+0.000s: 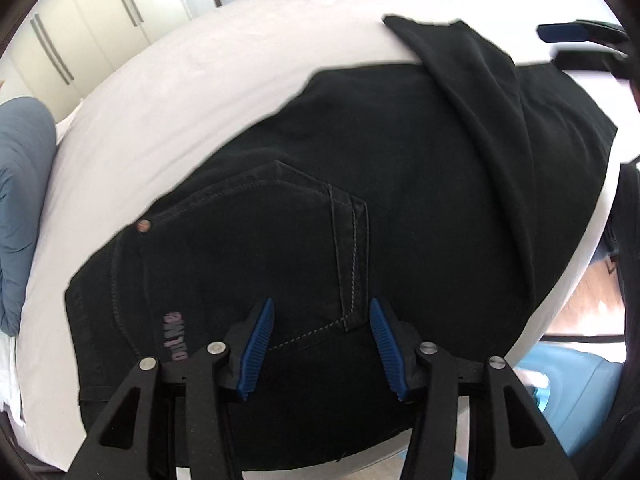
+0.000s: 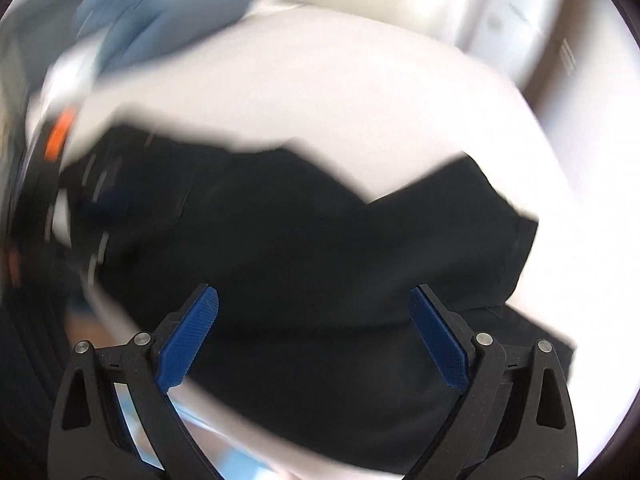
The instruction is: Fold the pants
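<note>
Black jeans (image 1: 400,160) lie flat on the white bed (image 1: 180,80), back pocket (image 1: 280,220) and rivet facing up. One leg (image 1: 480,100) is folded back across the rest, its hem toward the far side. My left gripper (image 1: 322,304) hovers over the waist end near the pocket, jaws apart, nothing pinched between the blue pads (image 1: 258,348). My right gripper (image 2: 313,294) stands wide open above the folded jeans (image 2: 320,240) with nothing in it; its view is blurred. It also shows at the top right of the left wrist view as the right gripper (image 1: 548,45).
A blue-grey pillow (image 1: 20,200) lies at the bed's left edge. White wardrobe doors (image 1: 80,20) stand beyond the bed. The bed's right edge drops to a wooden floor (image 1: 592,300), with a light blue object (image 1: 580,380) below.
</note>
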